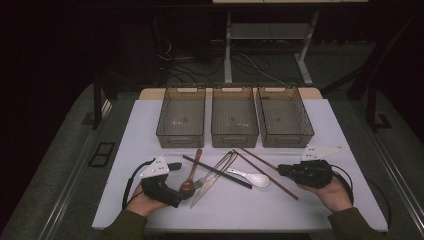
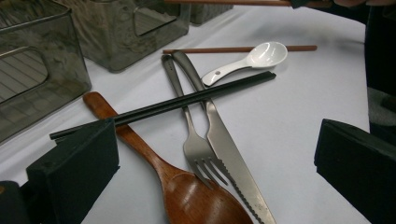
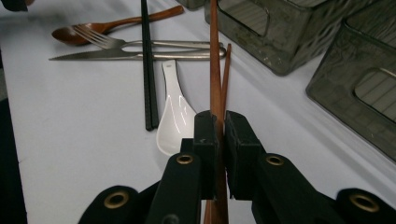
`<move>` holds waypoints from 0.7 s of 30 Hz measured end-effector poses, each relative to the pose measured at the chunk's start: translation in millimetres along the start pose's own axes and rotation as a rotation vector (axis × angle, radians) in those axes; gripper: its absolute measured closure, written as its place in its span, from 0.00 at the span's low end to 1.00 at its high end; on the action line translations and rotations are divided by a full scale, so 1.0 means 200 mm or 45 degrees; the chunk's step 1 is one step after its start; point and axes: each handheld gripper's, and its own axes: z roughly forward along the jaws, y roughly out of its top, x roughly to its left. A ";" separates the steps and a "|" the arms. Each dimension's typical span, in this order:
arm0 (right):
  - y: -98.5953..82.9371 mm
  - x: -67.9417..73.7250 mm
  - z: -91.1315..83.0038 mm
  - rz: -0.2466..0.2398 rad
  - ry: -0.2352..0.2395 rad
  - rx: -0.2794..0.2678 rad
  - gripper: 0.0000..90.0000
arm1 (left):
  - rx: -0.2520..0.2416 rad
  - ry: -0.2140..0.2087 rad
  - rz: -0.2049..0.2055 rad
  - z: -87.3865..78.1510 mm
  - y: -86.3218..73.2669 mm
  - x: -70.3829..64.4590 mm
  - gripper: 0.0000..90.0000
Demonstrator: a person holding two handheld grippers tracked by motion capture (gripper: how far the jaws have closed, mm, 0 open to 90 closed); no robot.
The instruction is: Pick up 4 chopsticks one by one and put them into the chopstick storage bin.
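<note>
Right gripper (image 3: 217,135) low beside the white spoon (image 3: 173,114), jaws clamped on a brown chopstick (image 3: 214,70). Left gripper (image 2: 215,163) over the wooden spoon (image 2: 187,196), jaws wide apart. Clamp plain from right gripper view.

Your sleeves are dark olive green, ending at the wrists. Each tool is matte black with blocky, square-ended jaws; the left tool (image 1: 176,166) and the right tool (image 1: 281,170) both carry a pale grey three-cornered plate on top and trail a black cable. Brass-coloured rivets sit in the right tool's arms.
</note>
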 end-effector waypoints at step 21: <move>0.14 -0.03 0.06 -0.004 -0.004 -0.050 0.93 | 0.009 -0.010 0.013 0.00 0.00 -0.01 0.00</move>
